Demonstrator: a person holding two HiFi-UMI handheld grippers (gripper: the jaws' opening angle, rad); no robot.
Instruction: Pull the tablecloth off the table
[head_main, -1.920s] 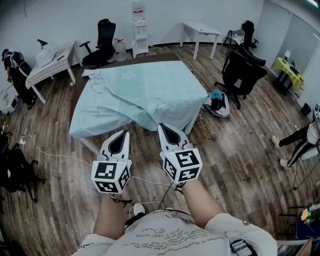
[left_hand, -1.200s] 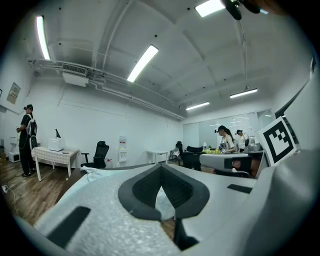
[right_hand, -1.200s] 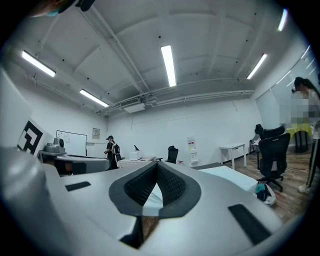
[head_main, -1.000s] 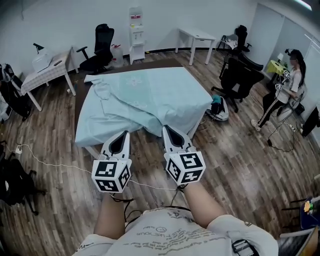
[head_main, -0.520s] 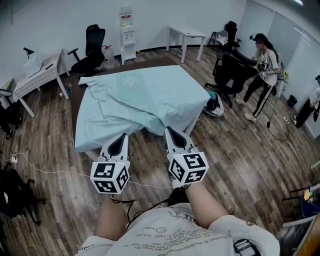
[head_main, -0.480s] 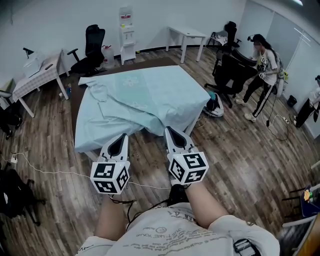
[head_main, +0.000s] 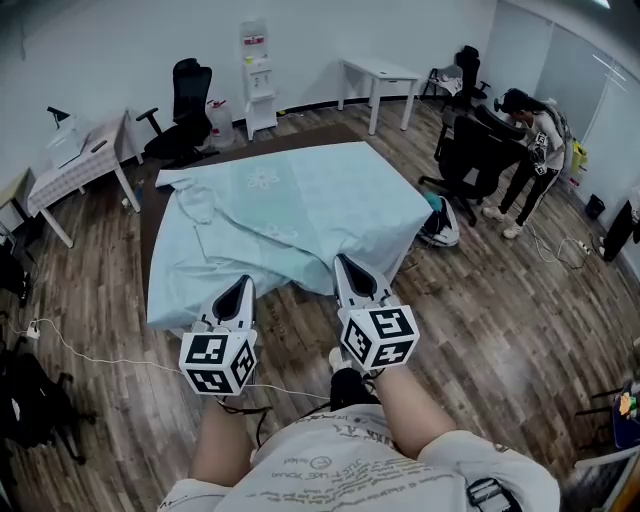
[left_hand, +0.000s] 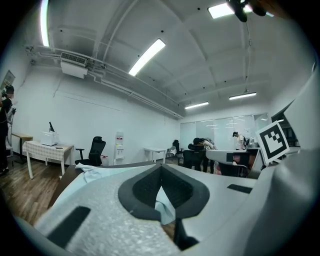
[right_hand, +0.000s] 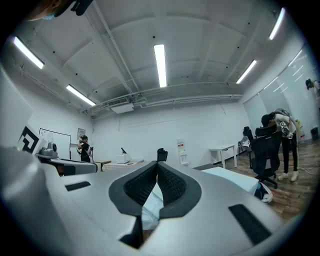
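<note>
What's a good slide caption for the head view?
The left gripper and right gripper, both shut on the near edge of the pale blue tablecloth.

Open-plan office, as I see it: beyond my left gripper (head_main: 244, 283), a black swivel chair (head_main: 186, 98) and a water dispenser (head_main: 257, 76) against the white wall (head_main: 120, 40); beyond my right gripper (head_main: 343, 262), a white desk (head_main: 380, 74) and more swivel chairs (head_main: 478, 148). Wood-plank floor (head_main: 500, 320) below, strip lights (right_hand: 160, 65) overhead.

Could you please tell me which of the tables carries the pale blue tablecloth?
The big table in the middle of the room, under the tablecloth. The white table at the back wall looks bare, and the left-hand table wears a checked cloth.
</note>
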